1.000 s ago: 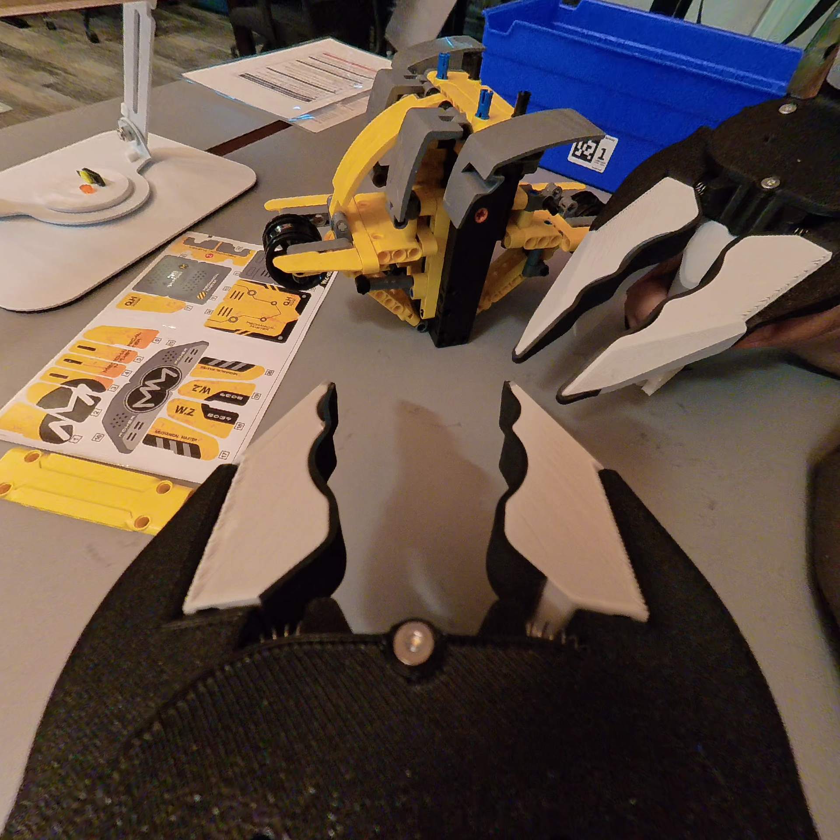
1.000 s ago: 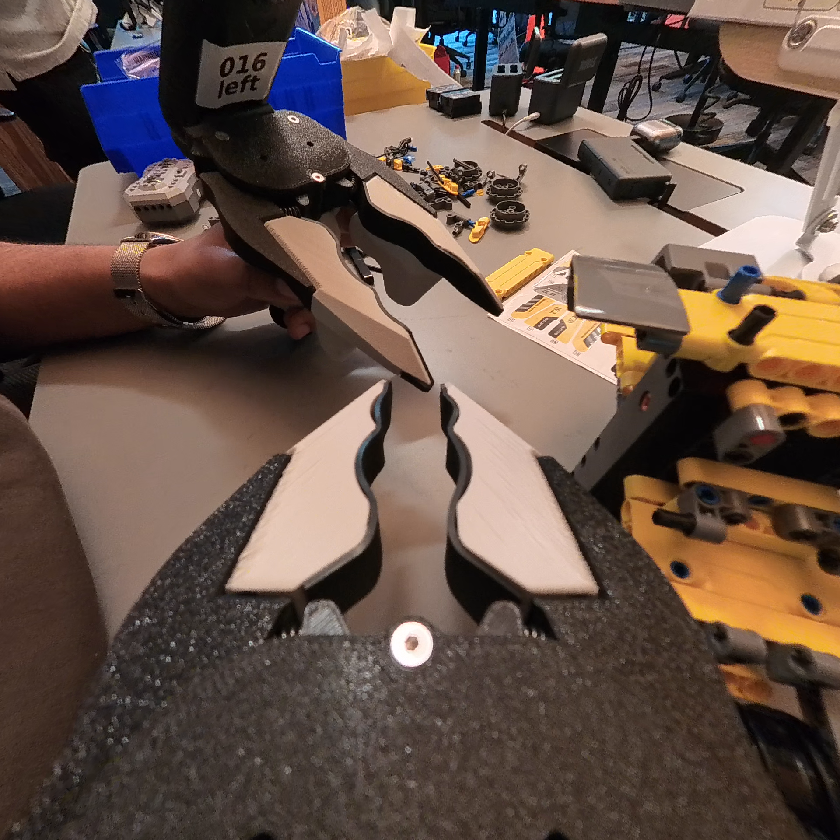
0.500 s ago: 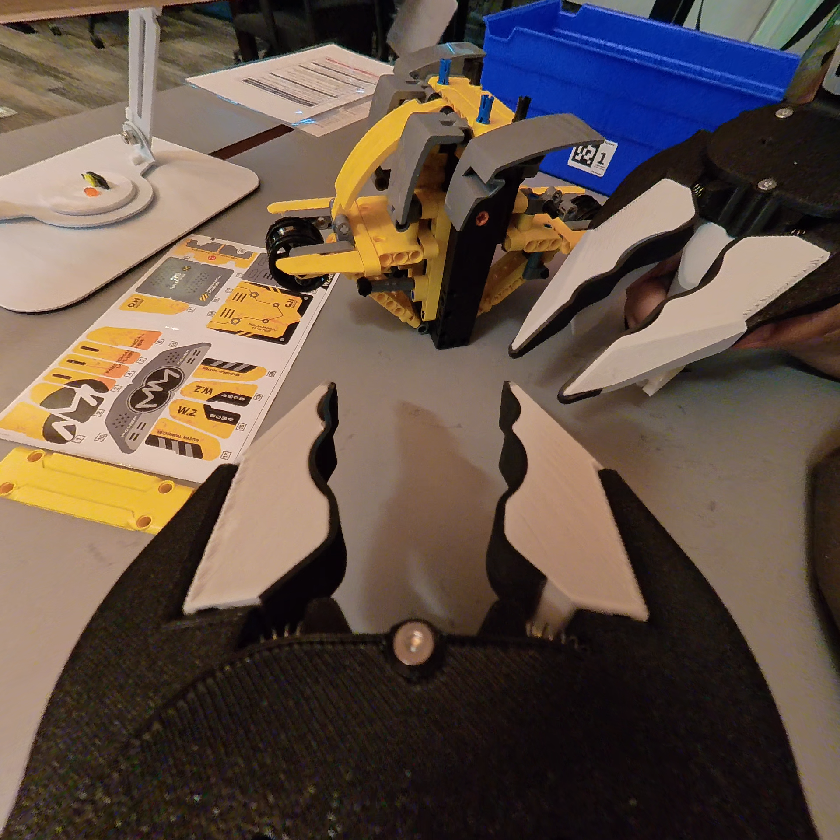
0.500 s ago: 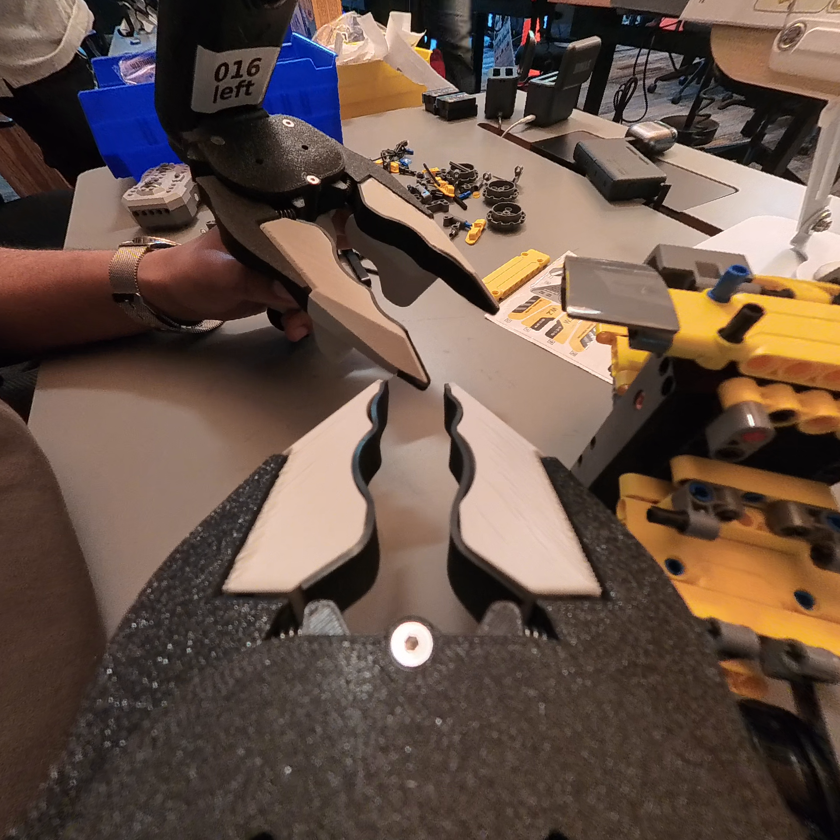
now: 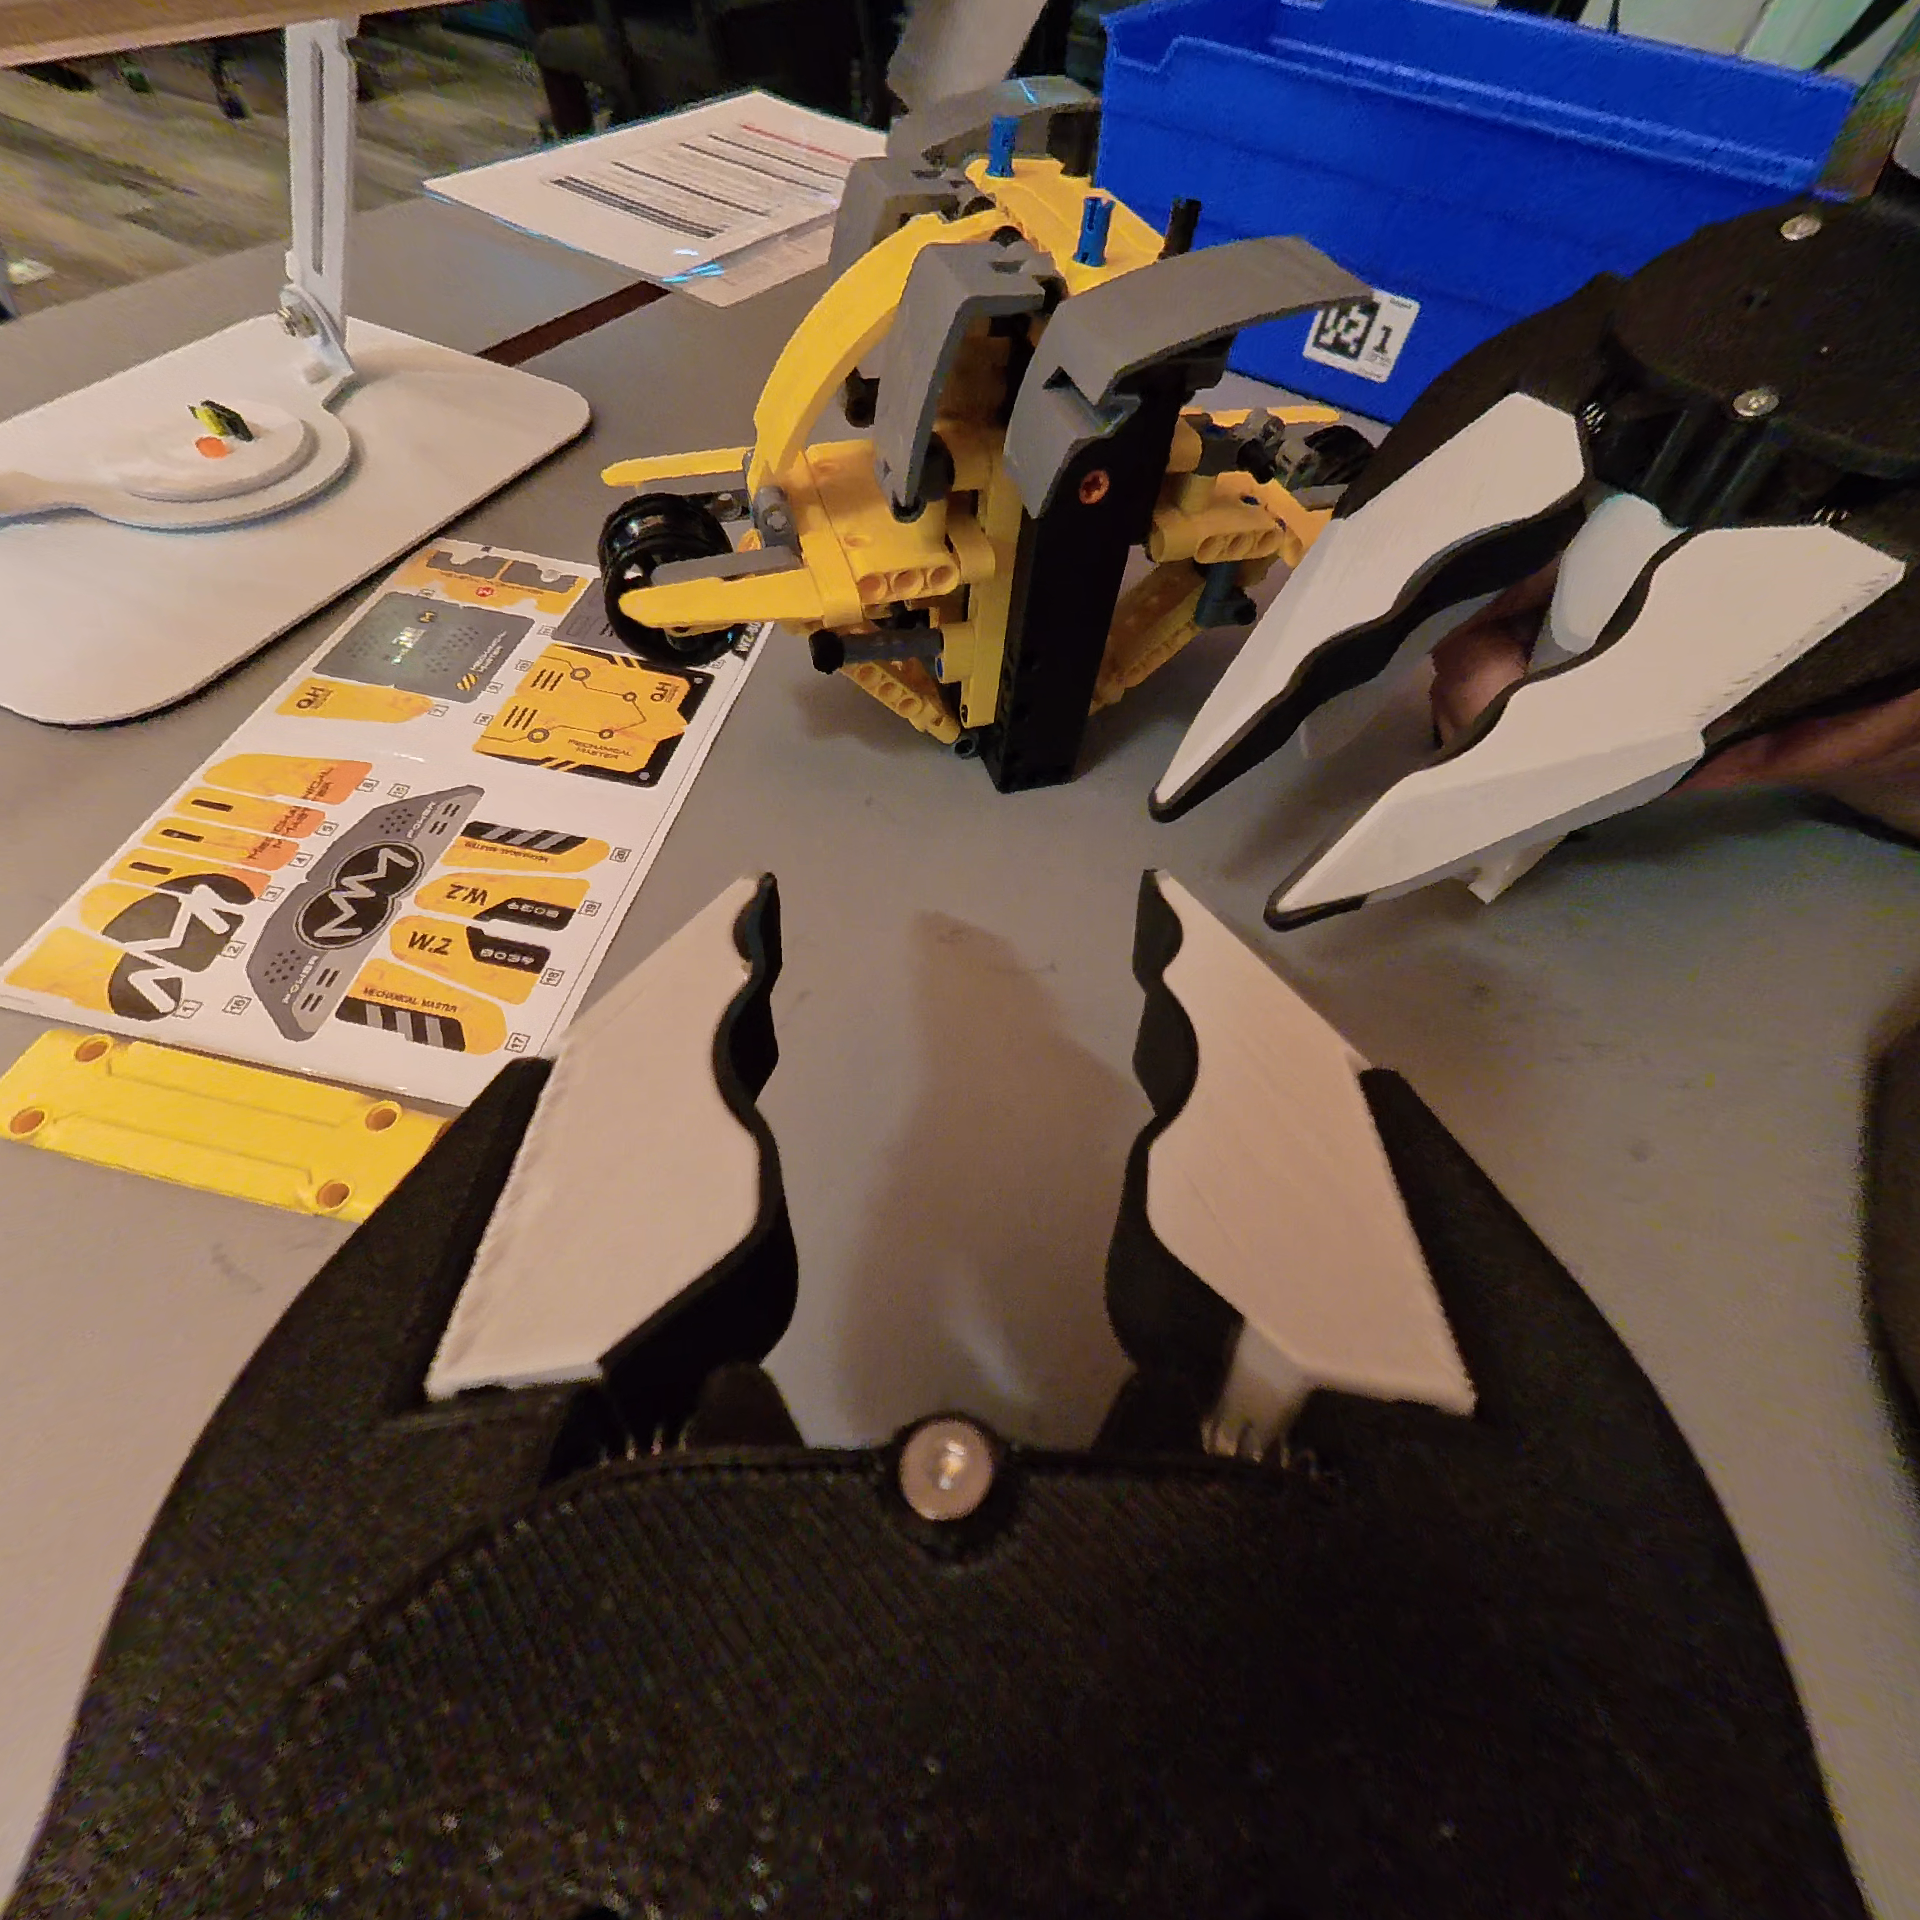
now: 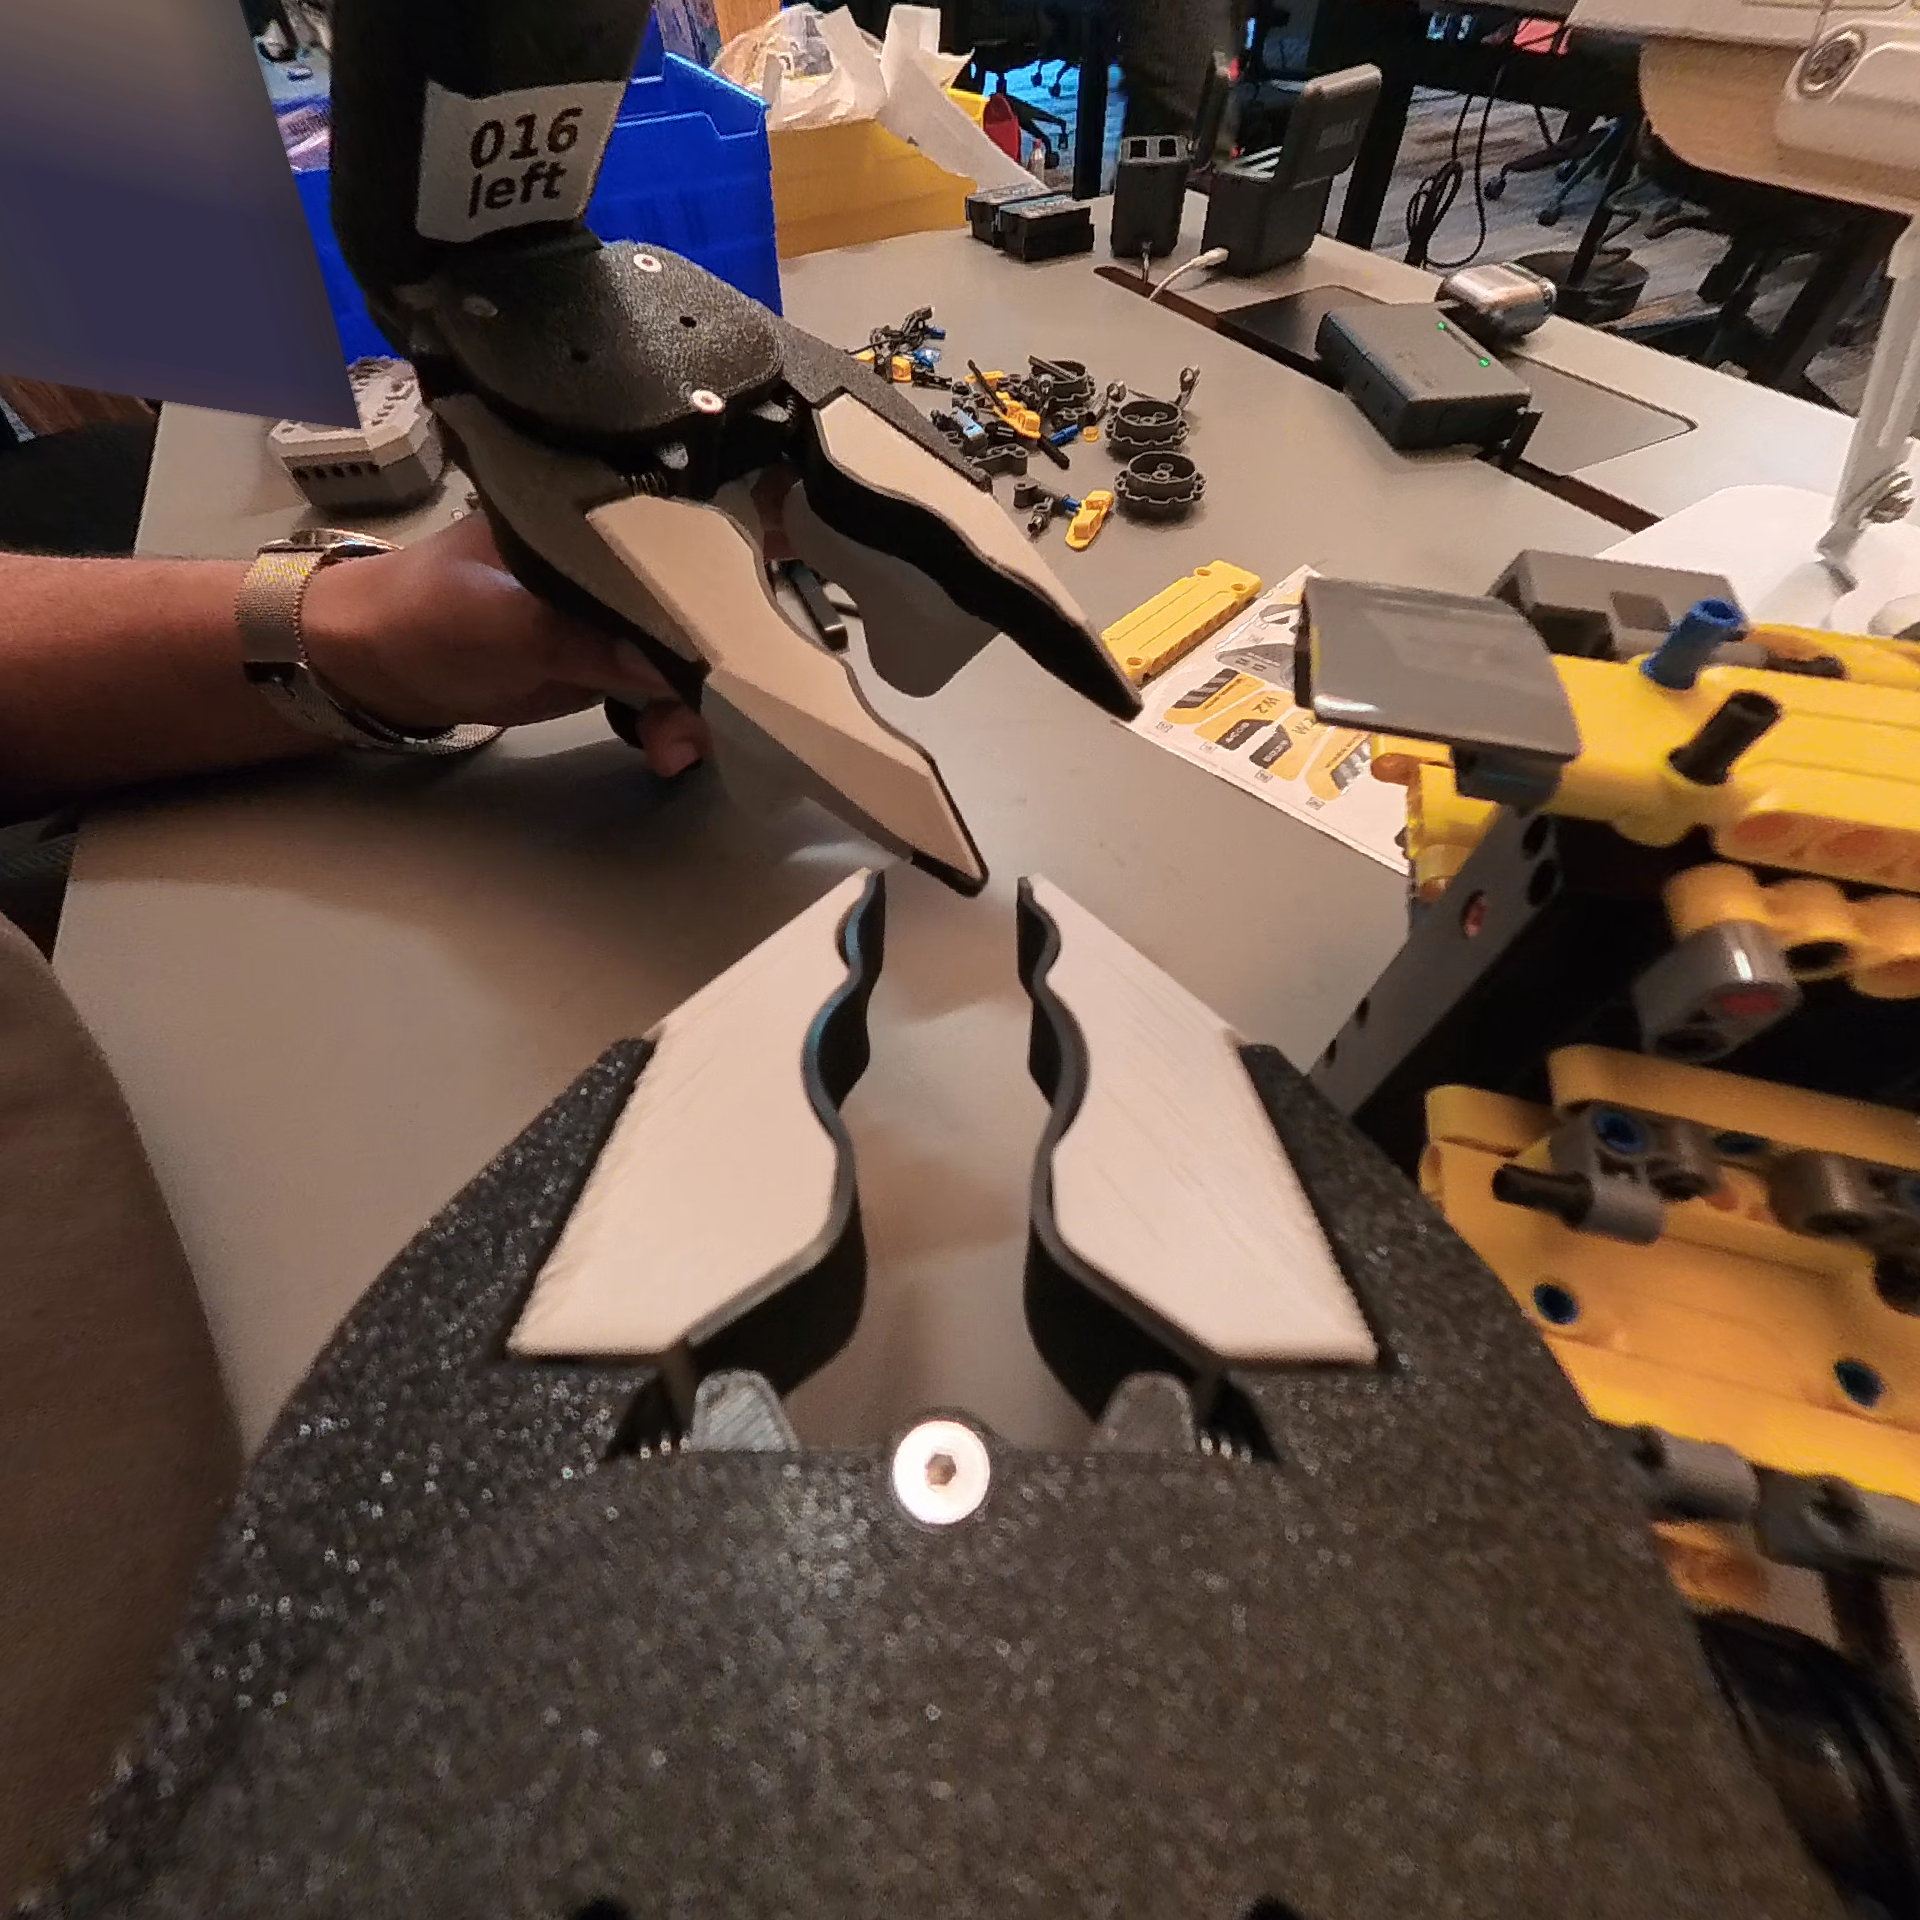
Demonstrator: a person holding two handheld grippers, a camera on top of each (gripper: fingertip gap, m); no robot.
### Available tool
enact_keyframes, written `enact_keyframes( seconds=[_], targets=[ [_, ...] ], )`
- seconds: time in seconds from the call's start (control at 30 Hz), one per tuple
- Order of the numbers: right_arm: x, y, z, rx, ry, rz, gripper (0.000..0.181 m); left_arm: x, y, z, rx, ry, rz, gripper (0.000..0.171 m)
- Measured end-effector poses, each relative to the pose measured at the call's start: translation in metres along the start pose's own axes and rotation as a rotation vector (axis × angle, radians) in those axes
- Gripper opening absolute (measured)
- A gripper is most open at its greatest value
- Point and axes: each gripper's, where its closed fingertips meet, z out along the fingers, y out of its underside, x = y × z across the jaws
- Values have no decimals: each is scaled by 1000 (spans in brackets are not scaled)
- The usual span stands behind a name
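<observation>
1. Two grippers hang over a grey table [image 5: 1558, 1091], both empty, with the yellow toy model [image 5: 966, 520] as the landmark between them.
2. Left gripper [image 5: 956, 894]: its fingers are spread wide with only bare tabletop between them. It holds and touches nothing, and points toward the model from the near side, apart from it.
3. Right gripper [image 6: 948, 891]: its fingers are open to a narrow gap, again with only table between them. The model [image 6: 1704, 1091] stands just beside it on its right; I cannot tell if they touch.
4. In the left wrist view the right gripper [image 5: 1226, 862] shows to the right of the model, tips angled down toward the table, near the model's black upright beam [image 5: 1049, 613].
5. In the right wrist view the left gripper [image 6: 1049, 800] reaches in from the upper left, one fingertip close above the right gripper's tips. A hand [image 6: 488, 644] with a wristwatch [image 6: 291, 623] grips its handle.
6. Left of the model lies a sticker sheet [image 5: 384, 821], and beyond that sheet's near edge a flat yellow plate [image 5: 197, 1122].
7. Behind the model stands a blue bin [image 5: 1455, 177]; farther left are a printed paper [image 5: 675, 187] and a white stand base [image 5: 260, 488].
8. Past the sticker sheet, seen from the right wrist, a scatter of small loose parts [image 6: 1049, 426] lies on the table.
</observation>
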Motion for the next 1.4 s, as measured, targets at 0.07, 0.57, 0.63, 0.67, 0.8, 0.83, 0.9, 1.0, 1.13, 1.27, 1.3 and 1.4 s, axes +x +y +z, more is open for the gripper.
enact_keyframes(
  seconds=[0.07, 0.57, 0.63, 0.67, 0.8, 0.83, 0.9, 1.0, 1.13, 1.27, 1.3, 1.4],
  targets=[
    [0, 0, 0, 2, 1, -1, 25, 1, 1, 0, -4, -7, 13, 65],
    [0, 3, 4, -21, 3, -2, 27, -37, -12, -27, 46, -128, -48, 38],
    [1, 3, 4, -21, 1, 2, 28, -64, -29, -56, 119, -238, -48, 34],
    [1, 3, 4, -23, -2, 6, 28, -79, -40, -77, 169, -309, -52, 30],
    [-3, 7, 8, -55, -14, -7, 28, -136, -70, -189, 429, -602, -133, 6],
    [-4, 9, 9, -64, -9, -17, 28, -148, -70, -217, 483, -667, -164, 1],
    [-4, 10, 10, -77, 1, -38, 28, -166, -61, -261, 551, -763, -232, 0],
    [-5, 12, 12, -90, 5, -48, 28, -180, -43, -291, 618, -794, -331, 0],
    [-4, 12, 12, -88, -3, -31, 28, -182, -39, -283, 633, -715, -382, 0],
    [-5, 7, 9, -52, -30, 12, 28, -174, -42, -260, 582, -664, -335, 2],
    [-5, 5, 7, -39, -41, 32, 28, -172, -42, -256, 563, -665, -318, 3],
    [-5, 1, 4, -7, -67, 82, 28, -172, -41, -246, 513, -682, -278, 5]
  ],
)
